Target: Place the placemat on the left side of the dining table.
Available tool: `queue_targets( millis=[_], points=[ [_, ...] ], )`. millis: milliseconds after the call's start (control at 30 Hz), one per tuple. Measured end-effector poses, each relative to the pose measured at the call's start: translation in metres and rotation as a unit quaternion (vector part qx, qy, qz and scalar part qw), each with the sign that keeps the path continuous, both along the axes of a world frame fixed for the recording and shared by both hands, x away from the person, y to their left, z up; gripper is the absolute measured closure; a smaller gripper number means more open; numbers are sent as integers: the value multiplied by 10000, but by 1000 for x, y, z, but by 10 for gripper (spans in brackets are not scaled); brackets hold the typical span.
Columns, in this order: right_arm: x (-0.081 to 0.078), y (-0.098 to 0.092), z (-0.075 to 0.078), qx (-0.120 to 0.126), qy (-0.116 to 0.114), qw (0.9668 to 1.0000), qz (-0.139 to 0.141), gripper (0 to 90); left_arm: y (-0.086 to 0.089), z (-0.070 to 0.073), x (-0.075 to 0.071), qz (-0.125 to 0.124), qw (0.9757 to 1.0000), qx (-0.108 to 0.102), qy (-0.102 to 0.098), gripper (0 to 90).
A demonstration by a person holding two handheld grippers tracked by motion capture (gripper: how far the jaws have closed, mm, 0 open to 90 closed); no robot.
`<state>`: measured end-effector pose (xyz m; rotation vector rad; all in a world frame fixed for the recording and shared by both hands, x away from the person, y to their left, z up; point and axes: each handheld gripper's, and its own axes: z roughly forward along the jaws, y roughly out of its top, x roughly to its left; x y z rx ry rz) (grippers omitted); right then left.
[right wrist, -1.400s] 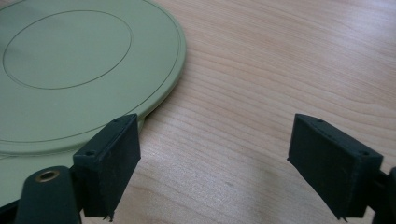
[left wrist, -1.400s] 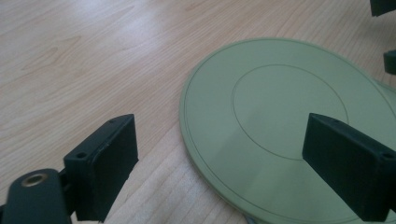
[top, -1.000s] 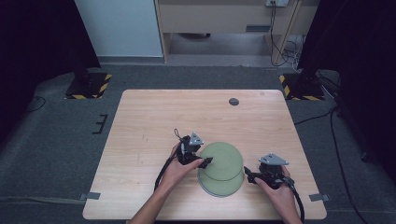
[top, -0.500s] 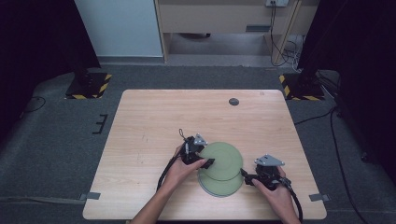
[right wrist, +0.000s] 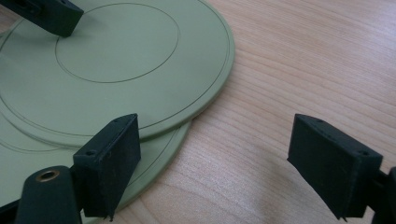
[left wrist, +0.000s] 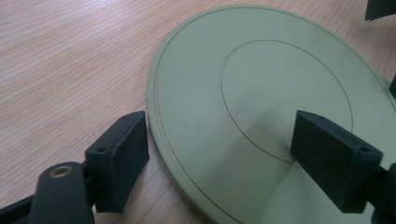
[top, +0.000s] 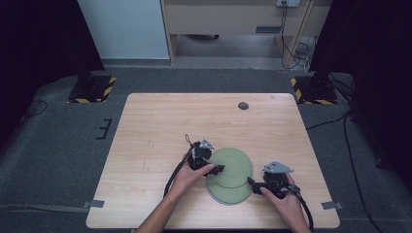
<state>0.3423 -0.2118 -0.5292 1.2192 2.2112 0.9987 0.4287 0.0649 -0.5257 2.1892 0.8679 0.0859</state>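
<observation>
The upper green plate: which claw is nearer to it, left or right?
Left. The left claw straddles the upper green plate at its rim; the right claw sits just beside the rim, over the lower plate.

Lying near the front edge of the wooden surface [top: 160,126]: two pale green plates, the upper plate [top: 232,167] overlapping the lower plate [top: 227,195]. Reaching over the upper plate's left rim: the left tool [top: 219,168], held in a hand. Resting just right of the plates: the right tool [top: 251,186]. Sitting well apart near the far edge: a small dark disc [top: 243,106].
</observation>
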Motion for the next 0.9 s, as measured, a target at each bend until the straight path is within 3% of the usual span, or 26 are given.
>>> queue_targets(
  millis=[300, 500, 767, 900],
  points=[
    [1, 2, -1, 3, 7, 10000, -24, 154, -3, 0, -2, 3, 10000, 23, -39, 150],
    [1, 2, -1, -16, -6, 10000, -19, 151, -6, 6, -5, 162, 9994, 138, -276, 212],
    [2, 2, -1, -29, -9, 10000, -44, 131, -1, 18, -7, 293, 9987, -198, -364, 297],
    [2, 2, -1, -35, -7, 10000, -42, 121, 3, 23, -7, 326, 9981, -344, -388, 388]
  ],
)
